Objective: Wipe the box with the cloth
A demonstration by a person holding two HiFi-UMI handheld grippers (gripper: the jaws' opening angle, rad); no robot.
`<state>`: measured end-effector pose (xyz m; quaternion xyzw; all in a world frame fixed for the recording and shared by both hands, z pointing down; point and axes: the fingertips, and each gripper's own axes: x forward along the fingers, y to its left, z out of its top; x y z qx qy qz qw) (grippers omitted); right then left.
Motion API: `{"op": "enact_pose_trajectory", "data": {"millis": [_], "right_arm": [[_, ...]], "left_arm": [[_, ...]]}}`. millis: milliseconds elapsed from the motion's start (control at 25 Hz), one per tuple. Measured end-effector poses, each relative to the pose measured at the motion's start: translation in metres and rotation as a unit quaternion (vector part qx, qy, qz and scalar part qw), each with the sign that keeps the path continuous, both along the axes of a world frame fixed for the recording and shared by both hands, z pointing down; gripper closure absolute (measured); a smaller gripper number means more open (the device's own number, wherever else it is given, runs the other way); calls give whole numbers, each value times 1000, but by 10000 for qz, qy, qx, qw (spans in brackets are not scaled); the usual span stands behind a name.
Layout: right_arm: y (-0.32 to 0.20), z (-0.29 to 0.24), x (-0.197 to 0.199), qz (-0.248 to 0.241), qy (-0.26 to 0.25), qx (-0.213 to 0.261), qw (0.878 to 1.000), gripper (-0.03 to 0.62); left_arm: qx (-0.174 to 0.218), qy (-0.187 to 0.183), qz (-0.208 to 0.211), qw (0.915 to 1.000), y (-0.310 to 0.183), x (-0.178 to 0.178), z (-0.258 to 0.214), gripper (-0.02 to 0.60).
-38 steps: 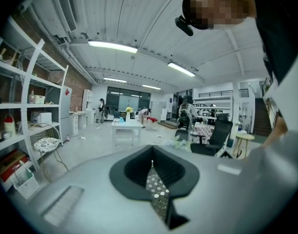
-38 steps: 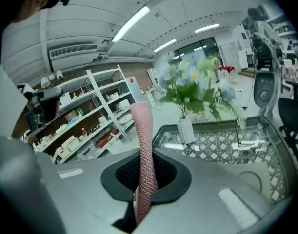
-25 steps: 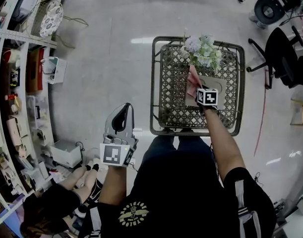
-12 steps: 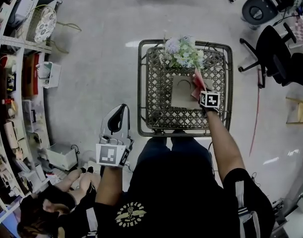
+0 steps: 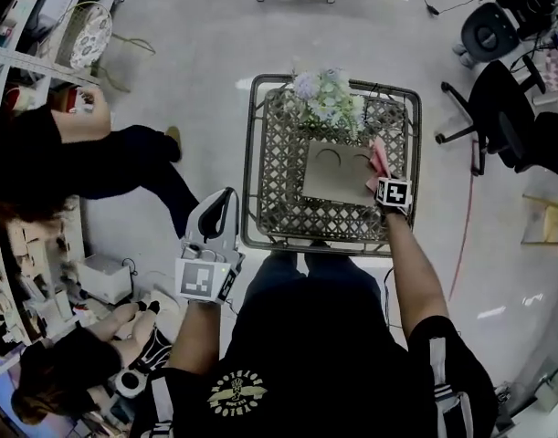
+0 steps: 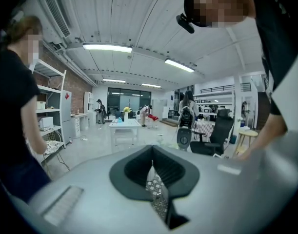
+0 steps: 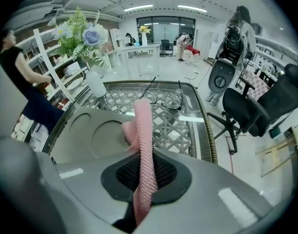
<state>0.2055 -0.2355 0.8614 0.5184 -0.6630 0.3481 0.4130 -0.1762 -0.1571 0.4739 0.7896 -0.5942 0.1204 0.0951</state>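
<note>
A flat tan cardboard box (image 5: 336,173) lies on a wicker table (image 5: 279,181). My right gripper (image 5: 382,168) is shut on a pink cloth (image 5: 379,157), which rests at the box's right edge. In the right gripper view the cloth (image 7: 143,145) stands up out of the gripper (image 7: 144,175), drooping onto the box (image 7: 88,133). My left gripper (image 5: 225,203) hangs left of the table, off its near-left corner, touching nothing. In its own view, the left gripper (image 6: 152,173) has its jaws together with nothing held.
A vase of flowers (image 5: 322,97) stands at the table's far edge, just beyond the box. Glasses (image 7: 163,101) lie on the table top. A person in black (image 5: 78,158) stands by the shelves (image 5: 23,272) at left; another sits low left (image 5: 68,372). Office chairs (image 5: 498,108) stand right.
My right gripper has drawn the pink cloth across the box from its left part to its right edge. A person in black has come into view at left. The left gripper barely moved.
</note>
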Motion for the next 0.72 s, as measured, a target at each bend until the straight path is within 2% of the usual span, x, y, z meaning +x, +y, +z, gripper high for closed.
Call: {"op": "enact_pose_trajectory", "data": {"millis": [200,360,560,720], "right_arm": [[4,-4,-6,6,-161,83,9998,579],[10,-26,-21,-80,-462,215,9987,579],[28,-61,-80,-483,-1195,380,9909,578],[47,-71,-141,-791,-1555,299,9842,577]], "left_arm": [[88,2,-61,9999,12,-2,-8,581],[384,291,183,9987,20,6,-22,581],[251,254,181,9992,24,1,-21,581],[373,256,259,9986,24,-9,-31,581]]}}
